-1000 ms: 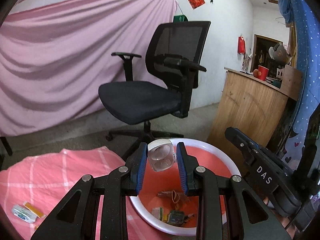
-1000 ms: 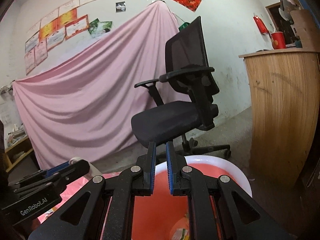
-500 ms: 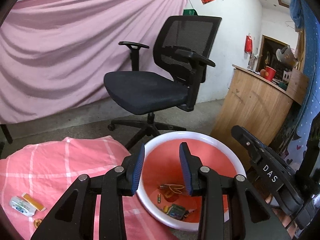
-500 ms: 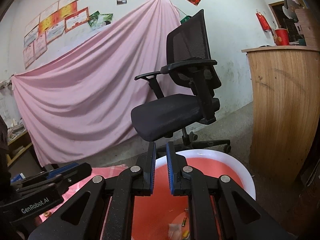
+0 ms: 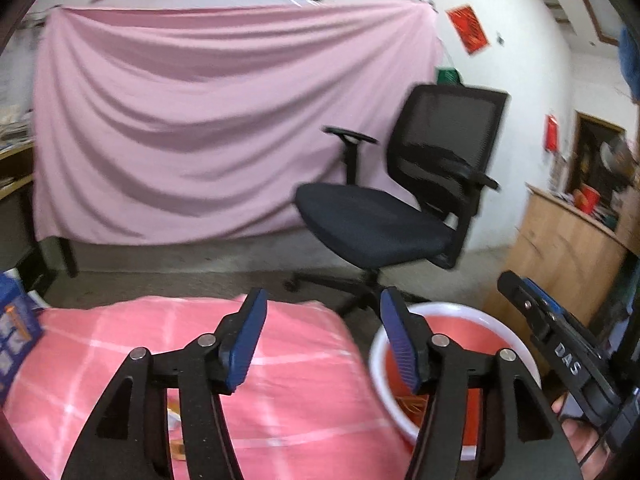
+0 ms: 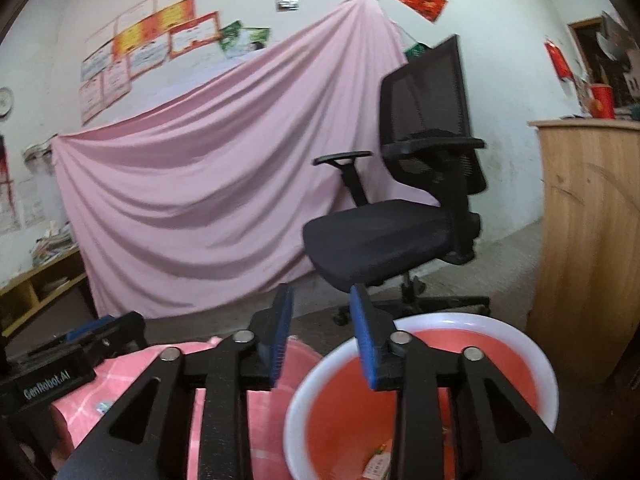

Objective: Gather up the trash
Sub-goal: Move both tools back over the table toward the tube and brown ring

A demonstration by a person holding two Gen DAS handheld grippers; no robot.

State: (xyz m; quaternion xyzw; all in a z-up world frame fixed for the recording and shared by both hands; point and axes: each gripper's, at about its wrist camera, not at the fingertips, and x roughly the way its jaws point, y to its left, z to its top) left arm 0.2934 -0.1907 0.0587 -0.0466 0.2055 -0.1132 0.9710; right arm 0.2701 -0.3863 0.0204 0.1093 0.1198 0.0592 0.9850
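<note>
Glossy plastic basin (image 6: 536,364) with white rim, soft checked pink cloth (image 5: 304,392), draped matt pink sheet (image 5: 192,136), black mesh-and-fabric chair (image 5: 400,216), wood-grain counter (image 6: 592,240), rough concrete floor (image 5: 180,284), ribbed blue rubber pads (image 5: 246,344).

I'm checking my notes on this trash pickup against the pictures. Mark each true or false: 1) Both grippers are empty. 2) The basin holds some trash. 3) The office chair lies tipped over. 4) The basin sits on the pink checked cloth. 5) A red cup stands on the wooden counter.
1) True: nothing sits between the opening jaws of the left gripper or the right gripper.
2) True: scraps lie in the basin.
3) False: the office chair stands upright.
4) False: it sits beside the pink checked cloth.
5) True: the red cup stands on the wooden counter.
</note>
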